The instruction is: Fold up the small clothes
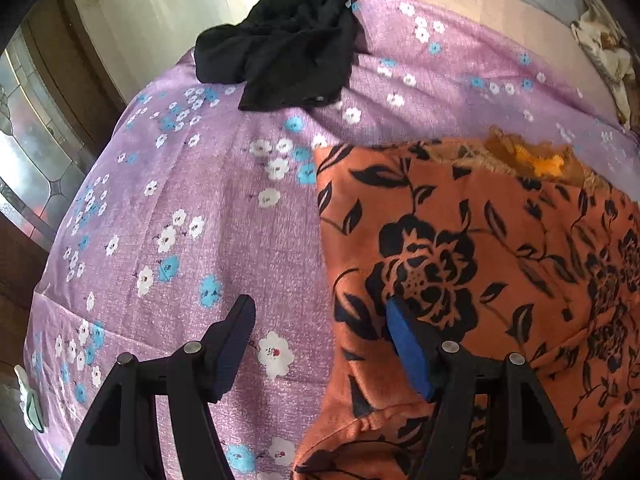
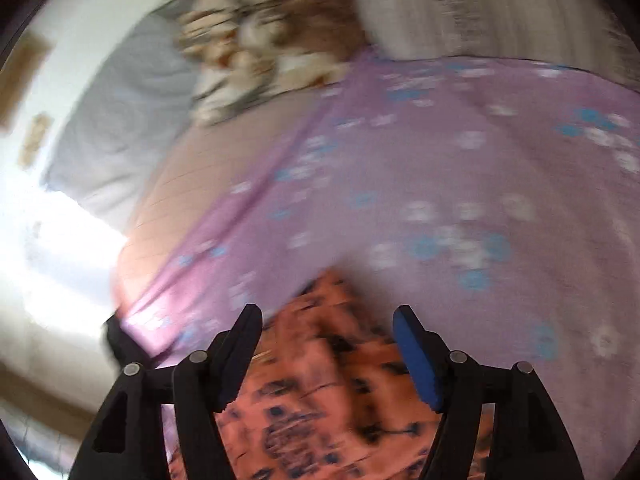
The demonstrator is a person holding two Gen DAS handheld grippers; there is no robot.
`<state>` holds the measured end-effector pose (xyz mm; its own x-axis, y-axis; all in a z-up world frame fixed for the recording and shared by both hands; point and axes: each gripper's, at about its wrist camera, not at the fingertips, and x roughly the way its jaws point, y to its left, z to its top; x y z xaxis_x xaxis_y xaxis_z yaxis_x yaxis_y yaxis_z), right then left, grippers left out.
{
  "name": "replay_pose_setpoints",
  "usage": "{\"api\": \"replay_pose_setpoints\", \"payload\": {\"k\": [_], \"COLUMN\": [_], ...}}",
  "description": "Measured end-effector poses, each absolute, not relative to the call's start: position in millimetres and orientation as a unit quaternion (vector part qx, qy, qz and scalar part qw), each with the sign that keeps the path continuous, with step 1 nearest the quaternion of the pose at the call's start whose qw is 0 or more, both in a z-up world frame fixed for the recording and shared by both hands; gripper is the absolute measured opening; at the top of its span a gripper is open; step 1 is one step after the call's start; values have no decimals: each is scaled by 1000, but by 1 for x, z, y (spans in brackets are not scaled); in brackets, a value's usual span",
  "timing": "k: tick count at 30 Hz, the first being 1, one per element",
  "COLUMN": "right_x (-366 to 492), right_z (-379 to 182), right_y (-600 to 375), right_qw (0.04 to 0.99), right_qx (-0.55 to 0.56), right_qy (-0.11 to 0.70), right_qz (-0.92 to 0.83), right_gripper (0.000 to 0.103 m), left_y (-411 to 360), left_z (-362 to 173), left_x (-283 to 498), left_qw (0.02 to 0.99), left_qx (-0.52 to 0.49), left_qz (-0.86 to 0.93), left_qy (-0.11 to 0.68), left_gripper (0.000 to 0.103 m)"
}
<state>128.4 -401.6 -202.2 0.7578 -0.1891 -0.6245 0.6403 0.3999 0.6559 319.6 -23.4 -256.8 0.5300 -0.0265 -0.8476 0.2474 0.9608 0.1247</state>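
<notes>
Left hand-held gripper (image 1: 320, 324) is hanging jaws wide, nothing between the pads, pointing steeply down at the bed. It's straddling the left edge of the orange garment (image 1: 480, 280): one finger is over the bedsheet (image 1: 180, 200), the blue-padded one is over the cloth. Contact with the fabric: can't tell.

Right hand-held gripper (image 2: 326, 320) is also standing wide and gripping nothing. Its view is smeared by motion blur. The orange garment (image 2: 328, 392) is lying right under and between its fingers, with one corner poking out just past the tips onto the purple sheet (image 2: 440, 160).

So the garment is sitting flat on the bed, directly below both grippers, stretching right of the left one. In the left view it reads as a rough rectangle, already partly folded by my guess, with a frayed yellowish edge (image 1: 532, 160) at its far side. Long axis seems to be running away from the left gripper, but fisheye makes that shaky.

The left gripper looks best placed for the near-left edge; the right is over a corner. My guess at the next move: pinch an edge and carry it across.

Further out, a black garment (image 1: 288, 56) is lying crumpled, well apart, unfolded, probably next. Pillows (image 2: 260, 52) are at the far end.
</notes>
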Motion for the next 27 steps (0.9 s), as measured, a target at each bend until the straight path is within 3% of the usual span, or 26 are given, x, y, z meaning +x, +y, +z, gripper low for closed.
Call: {"api": "replay_pose_setpoints", "payload": {"k": [2, 7, 10, 17, 24, 27], "right_x": [146, 185, 204, 200, 249, 245], "right_z": [-202, -230, -268, -236, -269, -256], "right_y": [-388, -363, -365, -346, -296, -289], "right_qw": [823, 828, 812, 848, 840, 842], "right_qx": [475, 459, 447, 433, 383, 381], "right_qy": [238, 293, 338, 278, 373, 373], "right_qz": [-203, -132, -162, -128, -92, -87], "right_gripper": [55, 50, 33, 37, 33, 35], "left_y": [-26, -43, -44, -36, -52, -50], "left_z": [-253, -271, -270, -252, -271, -262], "left_x": [317, 312, 311, 312, 312, 313], "left_qw": [871, 855, 856, 876, 858, 863], "left_qx": [111, 163, 176, 135, 179, 168], "left_qz": [-87, -98, -94, -106, -106, -103], "left_qy": [470, 482, 476, 451, 469, 465], "left_gripper": [69, 70, 74, 74, 78, 78]}}
